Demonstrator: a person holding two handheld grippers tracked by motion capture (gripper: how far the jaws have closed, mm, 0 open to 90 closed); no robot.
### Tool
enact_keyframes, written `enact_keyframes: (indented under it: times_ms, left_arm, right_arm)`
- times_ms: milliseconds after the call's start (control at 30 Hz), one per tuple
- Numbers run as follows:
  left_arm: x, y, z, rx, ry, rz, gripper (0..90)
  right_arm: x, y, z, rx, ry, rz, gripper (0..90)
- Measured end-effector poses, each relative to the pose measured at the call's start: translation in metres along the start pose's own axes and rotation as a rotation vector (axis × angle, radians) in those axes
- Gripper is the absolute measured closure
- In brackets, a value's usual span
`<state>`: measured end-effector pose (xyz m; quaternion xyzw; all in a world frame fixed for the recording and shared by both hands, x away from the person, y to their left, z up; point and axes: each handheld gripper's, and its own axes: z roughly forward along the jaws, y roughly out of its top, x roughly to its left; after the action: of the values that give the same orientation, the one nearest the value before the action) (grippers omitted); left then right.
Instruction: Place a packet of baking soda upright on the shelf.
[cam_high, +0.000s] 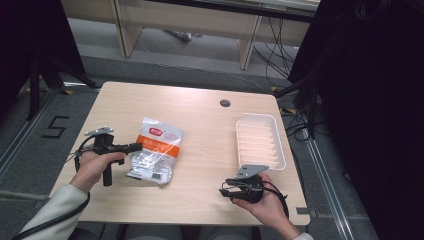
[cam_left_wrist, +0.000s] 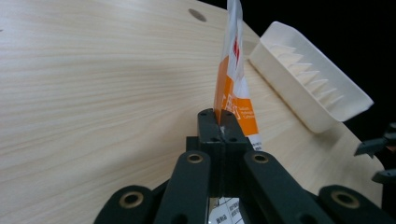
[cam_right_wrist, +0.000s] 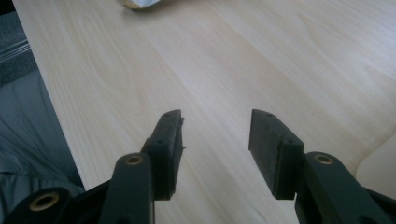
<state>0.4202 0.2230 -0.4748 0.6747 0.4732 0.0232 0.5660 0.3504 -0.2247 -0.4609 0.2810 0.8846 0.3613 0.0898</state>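
Two hand-held black grippers work over a pale wood-grain table (cam_high: 200, 125). Nearest the front edge, towards the right front corner, the right gripper (cam_right_wrist: 215, 140) sits in the person's right hand (cam_high: 270, 207); its own view shows the jaws standing well apart over bare wood, nothing between them, with a fold of grey cloth past the table edge at that view's left.

Towards the left edge, the left gripper (cam_left_wrist: 219, 122) is held in the left hand (cam_high: 92, 167), its jaws pressed together on the edge of a clear plastic packet with an orange-and-white label (cam_high: 155, 150). In the high view the packet lies left of the table's centre, with a barcode panel at its near end and an orange logo patch at its far end; the lettering is too small to read. The left gripper view instead shows the packet edge-on, rising upright from the jaws, with white print on orange that stays illegible.

Farther off, along the right edge, stands a white ribbed rectangular plastic tray (cam_high: 280, 145), well apart from the packet. Beyond it, near the far edge, is a round dark cable hole (cam_high: 225, 103).
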Motion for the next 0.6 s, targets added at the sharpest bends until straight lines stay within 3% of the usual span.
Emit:
enact_keyframes:
  times_ms: [133,200,233,300,533,600]
  left_arm:
    - [-0.012,-0.004,-0.007,-0.019,-0.041,0.048,89.9]
    - [-0.017,-0.008,-0.01,-0.019,-0.068,0.071,89.9]
    - [-0.019,-0.01,-0.011,-0.02,-0.073,0.075,89.8]
    - [-0.023,-0.014,-0.013,-0.019,-0.092,0.091,89.9]
    - [-0.036,-0.015,-0.013,-0.028,-0.131,0.143,89.9]
    - [-0.043,-0.014,-0.012,-0.033,-0.151,0.161,89.8]
  right_arm:
    - [-0.002,0.007,-0.004,-0.015,-0.004,-0.015,55.0]
    - [-0.003,0.013,-0.007,-0.022,-0.031,-0.033,55.4]
    - [-0.005,0.017,-0.01,-0.002,-0.029,-0.05,55.5]
    - [-0.008,0.027,-0.013,-0.03,-0.052,-0.085,55.2]
    - [-0.017,0.068,-0.03,-0.046,-0.085,-0.167,53.4]
    - [-0.019,0.08,-0.03,-0.059,-0.09,-0.214,51.8]
